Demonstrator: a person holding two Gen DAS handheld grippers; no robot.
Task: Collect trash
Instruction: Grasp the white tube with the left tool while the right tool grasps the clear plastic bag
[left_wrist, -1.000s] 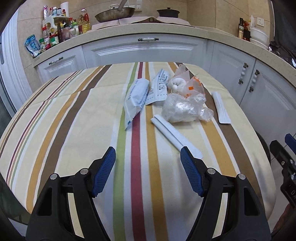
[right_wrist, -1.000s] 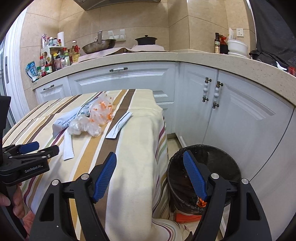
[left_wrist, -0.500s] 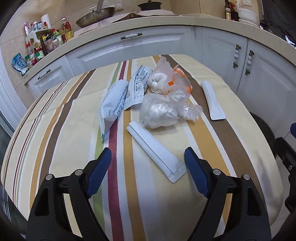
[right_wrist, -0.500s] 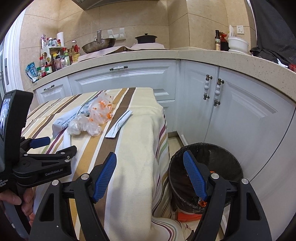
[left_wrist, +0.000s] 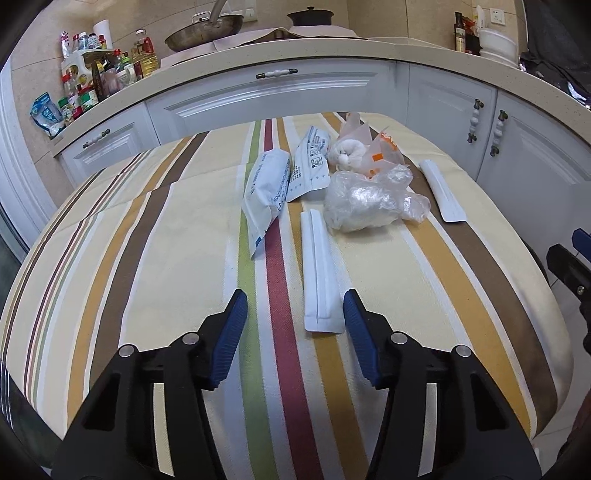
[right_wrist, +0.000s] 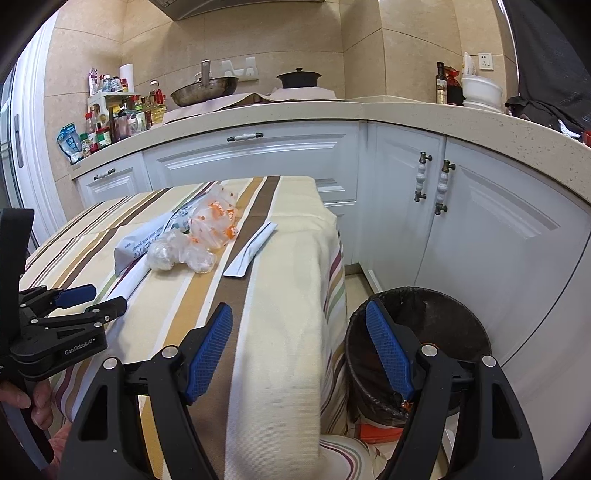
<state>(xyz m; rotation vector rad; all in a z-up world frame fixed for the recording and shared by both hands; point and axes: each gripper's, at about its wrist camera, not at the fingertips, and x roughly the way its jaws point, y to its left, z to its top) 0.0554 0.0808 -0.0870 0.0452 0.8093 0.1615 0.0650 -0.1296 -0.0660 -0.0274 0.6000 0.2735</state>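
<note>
Trash lies on the striped tablecloth (left_wrist: 147, 258): a long white wrapper (left_wrist: 319, 273), a crumpled clear plastic bag (left_wrist: 369, 203), a white-blue pouch (left_wrist: 267, 192), a printed packet (left_wrist: 312, 162), an orange-spotted bag (left_wrist: 369, 151) and a second white wrapper (left_wrist: 441, 190). My left gripper (left_wrist: 293, 314) is open, just before the near end of the long wrapper, which lies between its fingertips. My right gripper (right_wrist: 299, 328) is open and empty, off the table's right edge, above the black bin (right_wrist: 436, 325). The left gripper (right_wrist: 83, 295) also shows in the right wrist view.
White kitchen cabinets (left_wrist: 280, 99) and a counter with a wok (left_wrist: 205, 27), pot and bottles stand behind the table. The cloth drapes over the table's right edge (right_wrist: 295, 295) next to the bin. Cabinet doors (right_wrist: 480, 229) stand right of the bin.
My left gripper has moved forward and turned so the long white wrapper now lines up between its fingertips. The right gripper has stayed still above the bin.
</note>
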